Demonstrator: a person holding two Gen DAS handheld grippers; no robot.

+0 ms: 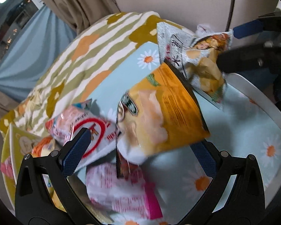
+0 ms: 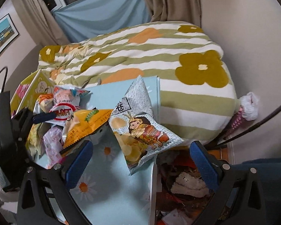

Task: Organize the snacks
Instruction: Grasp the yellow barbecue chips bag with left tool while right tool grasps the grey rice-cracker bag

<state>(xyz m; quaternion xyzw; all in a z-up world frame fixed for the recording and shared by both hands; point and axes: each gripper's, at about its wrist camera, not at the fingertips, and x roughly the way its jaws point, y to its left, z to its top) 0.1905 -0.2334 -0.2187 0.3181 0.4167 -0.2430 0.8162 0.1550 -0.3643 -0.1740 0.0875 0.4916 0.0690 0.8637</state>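
Snack bags lie on a light blue daisy-print table (image 1: pixel 249 131). My left gripper (image 1: pixel 140 150) is open, its jaws wide on either side of an orange chip bag (image 1: pixel 164 112) that stands tilted between them. A white and red bag (image 1: pixel 88 129) lies by its left finger. A pink bag (image 1: pixel 121 191) lies below. My right gripper (image 2: pixel 140 161) is open; a silver chip bag with a cartoon figure (image 2: pixel 140 129) sits loose between its jaws, also in the left wrist view (image 1: pixel 202 60). The orange bag (image 2: pixel 86 123) lies left of it.
A yellow box with a bear picture (image 2: pixel 37 88) stands at the table's left with more bags. A floral striped blanket (image 2: pixel 168 56) covers the bed behind. A bin of rubbish (image 2: pixel 187 183) sits right of the table edge. Curtains and walls stand beyond.
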